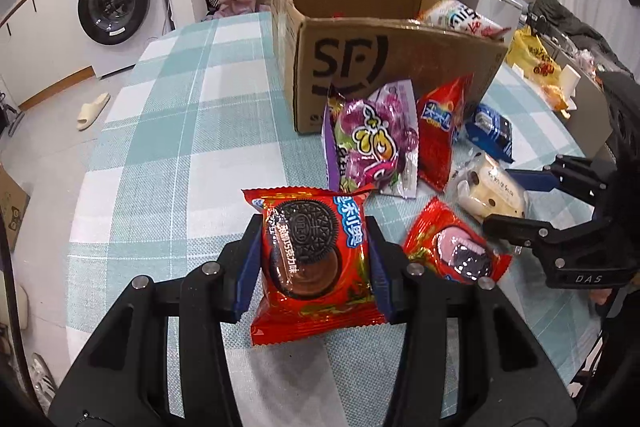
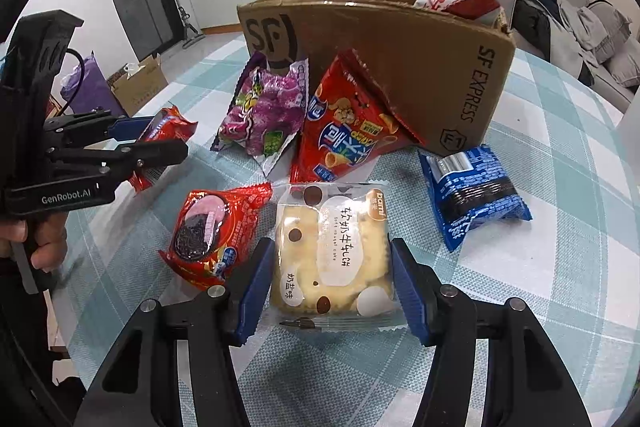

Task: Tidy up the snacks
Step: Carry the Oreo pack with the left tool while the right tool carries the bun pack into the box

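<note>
Snacks lay scattered on the checked counter (image 1: pixel 168 115) in front of an open cardboard box (image 1: pixel 384 59), and both grippers were busy with one each. The left gripper (image 1: pixel 316 255) had its blue fingers (image 1: pixel 250 267) clamped on the sides of a red cookie packet (image 1: pixel 316 259), which looked lifted clear of the cloth. The right gripper (image 2: pixel 332 283) straddled a clear-wrapped soft cake (image 2: pixel 332 247) that was still lying on the counter; its fingers (image 2: pixel 408 291) sat against the wrapper's edges, though whether they truly pressed it could not be told.

To do this step well, the person would probably want to carry the cookie packet over the box's near wall and let go only once it was inside, keeping it level so the slick film did not slide out. The cake was soft, so a light squeeze on the wrapper's sides seemed wiser than a hard one.

The packets were glossy crinkled foil with crimped ends: a purple candy bag (image 2: pixel 264 107) and a red chip bag (image 2: pixel 348 131) leaned on the box, a blue packet (image 2: pixel 472 191) lay flat nearby, and a second red cookie packet (image 2: pixel 216 231) lay just beside the cake. The box was matte corrugated board, its rim somewhat bent.
</note>
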Available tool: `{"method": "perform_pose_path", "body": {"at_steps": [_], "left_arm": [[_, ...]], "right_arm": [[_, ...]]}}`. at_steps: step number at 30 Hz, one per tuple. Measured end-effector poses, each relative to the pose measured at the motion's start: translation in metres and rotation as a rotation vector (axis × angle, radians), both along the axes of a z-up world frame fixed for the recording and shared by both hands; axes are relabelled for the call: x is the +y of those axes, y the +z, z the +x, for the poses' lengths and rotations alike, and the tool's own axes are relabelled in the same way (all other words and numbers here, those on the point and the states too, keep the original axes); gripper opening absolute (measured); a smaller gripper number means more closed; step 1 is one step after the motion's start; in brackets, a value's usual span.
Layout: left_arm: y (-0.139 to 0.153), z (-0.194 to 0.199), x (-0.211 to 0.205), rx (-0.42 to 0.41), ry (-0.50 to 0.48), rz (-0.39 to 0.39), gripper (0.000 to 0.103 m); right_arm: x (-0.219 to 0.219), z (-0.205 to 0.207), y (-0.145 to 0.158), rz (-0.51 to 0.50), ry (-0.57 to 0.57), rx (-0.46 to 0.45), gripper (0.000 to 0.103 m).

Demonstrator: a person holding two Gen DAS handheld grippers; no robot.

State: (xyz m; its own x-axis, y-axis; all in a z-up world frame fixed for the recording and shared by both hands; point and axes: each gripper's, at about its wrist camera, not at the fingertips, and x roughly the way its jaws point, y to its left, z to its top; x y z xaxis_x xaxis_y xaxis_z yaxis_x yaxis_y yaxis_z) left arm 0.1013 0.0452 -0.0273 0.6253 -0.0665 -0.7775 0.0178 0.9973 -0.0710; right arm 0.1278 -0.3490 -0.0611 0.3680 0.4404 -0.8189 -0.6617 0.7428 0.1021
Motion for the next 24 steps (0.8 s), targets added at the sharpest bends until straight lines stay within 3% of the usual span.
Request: {"method": "perform_pose_path", "body": {"at_steps": [24], "left_arm": [[0.029, -0.012, 0.01, -0.12, 0.054, -0.103, 0.045]], "right_arm": [[-0.036, 0.003, 0.05, 0.193, -0.084, -0.081, 0.059]]}}
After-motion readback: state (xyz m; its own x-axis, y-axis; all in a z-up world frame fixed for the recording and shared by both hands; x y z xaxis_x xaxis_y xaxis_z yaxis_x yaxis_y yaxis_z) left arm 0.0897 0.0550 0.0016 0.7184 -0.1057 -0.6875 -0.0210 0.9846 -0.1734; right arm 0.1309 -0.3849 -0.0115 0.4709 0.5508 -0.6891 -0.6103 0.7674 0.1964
